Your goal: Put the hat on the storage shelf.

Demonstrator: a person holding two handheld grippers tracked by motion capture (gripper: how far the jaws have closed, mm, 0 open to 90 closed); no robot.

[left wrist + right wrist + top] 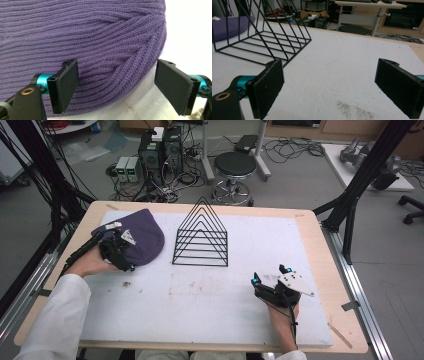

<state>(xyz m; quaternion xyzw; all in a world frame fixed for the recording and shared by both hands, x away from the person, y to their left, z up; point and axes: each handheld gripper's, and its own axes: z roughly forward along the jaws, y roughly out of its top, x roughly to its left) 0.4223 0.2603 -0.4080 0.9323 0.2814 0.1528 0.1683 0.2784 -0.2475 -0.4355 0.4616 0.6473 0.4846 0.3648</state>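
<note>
L claw (115, 86) (jaws apart) at purple beanie (82, 42).

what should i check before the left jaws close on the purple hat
1. Left gripper open: ok, jaws stand wide apart.
2. Hat between the jaws: ok, its knit edge lies in the gap in the left gripper view.
3. Jaws touching the hat: cannot tell.
4. Hat flat on the white mat: ok.
5. Wire rack apart from the hat: ok, it stands beside it with a gap.
6. Right gripper out of the way: ok, open over bare mat near the right edge.
</note>
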